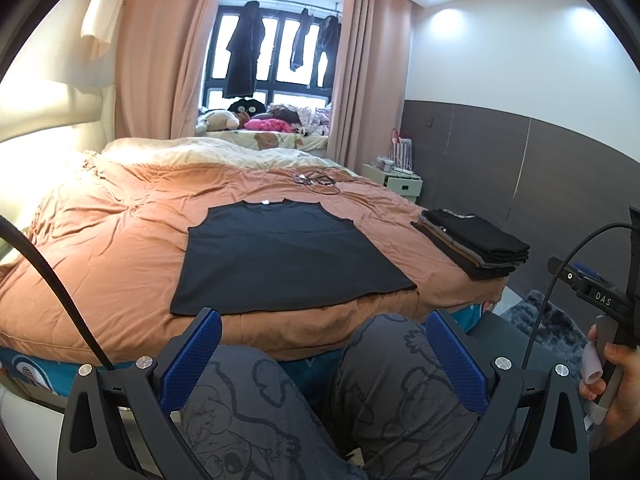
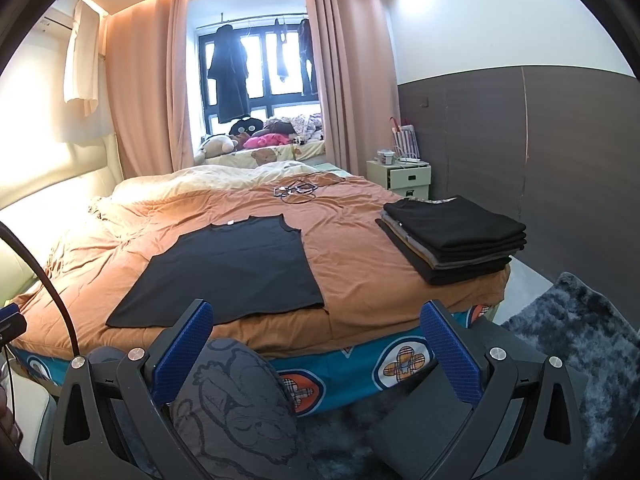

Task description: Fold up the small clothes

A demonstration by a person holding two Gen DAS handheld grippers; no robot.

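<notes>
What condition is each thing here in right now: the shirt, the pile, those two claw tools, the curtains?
Black sleeveless shirt: spread flat on the bed, unfolded.
Stack of clothes: folded, piled at the bed's right edge.
Left gripper: open, empty, over the person's knees.
Right gripper: open, empty.
Curtains: drawn apart.
Orange bedcover: wrinkled.

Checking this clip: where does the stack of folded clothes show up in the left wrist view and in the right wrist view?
Left wrist: the stack of folded clothes sits right of centre, at the bed's right edge.
Right wrist: the stack is right of centre, larger, at the same bed corner.
Shared landmark: the flat black sleeveless top lies on the orange bedcover to the stack's left in both.
</notes>
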